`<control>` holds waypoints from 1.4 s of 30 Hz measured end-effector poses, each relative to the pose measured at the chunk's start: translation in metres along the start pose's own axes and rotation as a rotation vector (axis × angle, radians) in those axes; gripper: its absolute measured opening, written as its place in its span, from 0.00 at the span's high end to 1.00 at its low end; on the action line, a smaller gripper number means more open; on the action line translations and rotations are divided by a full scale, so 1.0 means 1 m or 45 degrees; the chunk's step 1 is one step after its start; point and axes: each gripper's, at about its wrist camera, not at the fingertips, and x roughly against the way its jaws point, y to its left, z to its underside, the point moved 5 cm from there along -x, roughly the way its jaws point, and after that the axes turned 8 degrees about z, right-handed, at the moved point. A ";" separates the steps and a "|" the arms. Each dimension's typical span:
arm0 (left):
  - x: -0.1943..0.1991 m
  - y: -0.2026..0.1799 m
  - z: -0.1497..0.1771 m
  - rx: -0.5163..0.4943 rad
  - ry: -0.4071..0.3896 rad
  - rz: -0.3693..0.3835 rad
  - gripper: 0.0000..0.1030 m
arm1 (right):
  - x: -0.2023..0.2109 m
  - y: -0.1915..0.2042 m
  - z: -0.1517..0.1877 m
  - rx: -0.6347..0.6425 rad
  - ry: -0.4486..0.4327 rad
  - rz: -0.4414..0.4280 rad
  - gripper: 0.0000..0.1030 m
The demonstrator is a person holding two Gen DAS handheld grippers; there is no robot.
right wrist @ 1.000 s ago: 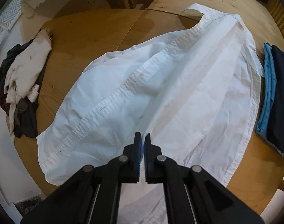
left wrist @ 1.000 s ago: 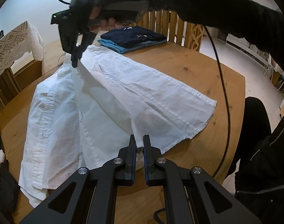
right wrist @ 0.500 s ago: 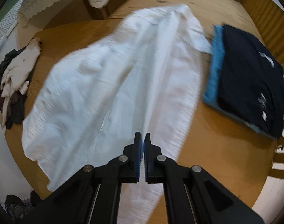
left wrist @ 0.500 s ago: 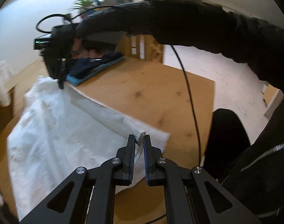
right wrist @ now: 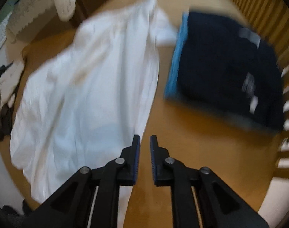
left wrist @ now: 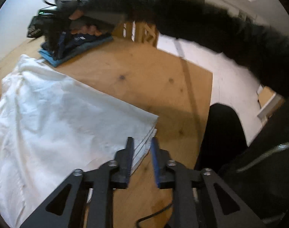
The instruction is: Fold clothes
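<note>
A white shirt (left wrist: 59, 114) lies folded lengthwise on the round wooden table (left wrist: 153, 79). My left gripper (left wrist: 141, 142) hovers over its near right corner. The jaws are opening, and the layered hem lies between and under them with the pads off the cloth. In the right wrist view the shirt (right wrist: 87, 85) stretches away on the left. There my right gripper (right wrist: 145, 138) is opening too, with only bare table (right wrist: 182, 142) between its jaws and the shirt's edge just to its left. From the left wrist view the right gripper (left wrist: 58, 54) hangs at the shirt's far end, blurred.
A folded navy garment on a blue one (right wrist: 226, 72) lies right of the shirt, also visible as a stack (left wrist: 83, 41). Unfolded clothes (right wrist: 5, 87) are heaped at the table's left edge. A slatted wooden chair (right wrist: 267, 9) stands behind. The person's dark leg (left wrist: 220, 133) is near the table's edge.
Both grippers carried the shirt's right flap over to the left, laying it flat on the rest. Both then let go of the cloth and their jaws parted. The right gripper drifted toward the folded stack.
</note>
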 end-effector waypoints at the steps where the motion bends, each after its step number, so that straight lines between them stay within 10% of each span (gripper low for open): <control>1: 0.011 0.005 0.004 0.002 -0.009 -0.056 0.71 | -0.001 -0.001 -0.016 0.003 -0.046 0.032 0.59; 7: 0.051 0.079 0.040 0.184 0.034 -0.377 0.73 | -0.044 -0.005 -0.105 -0.044 -0.119 0.129 0.46; 17: 0.033 0.166 0.073 0.363 0.110 -0.403 0.73 | -0.102 0.008 -0.132 -0.028 -0.012 0.195 0.47; 20: 0.022 0.173 0.077 0.383 0.143 -0.374 0.73 | -0.105 0.008 -0.130 -0.028 0.014 0.157 0.91; 25: 0.019 0.172 0.084 0.356 0.166 -0.374 0.72 | -0.102 -0.005 -0.129 -0.051 0.020 0.237 0.91; 31: 0.016 0.174 0.085 0.355 0.169 -0.359 0.71 | -0.078 -0.002 -0.122 -0.054 -0.021 0.204 0.62; 34: 0.032 0.178 0.090 0.402 0.126 -0.375 0.71 | -0.061 0.000 -0.108 0.020 -0.070 0.387 0.62; 42: 0.084 0.213 0.112 0.483 0.107 -0.600 0.56 | -0.028 0.062 -0.043 0.200 -0.037 0.047 0.59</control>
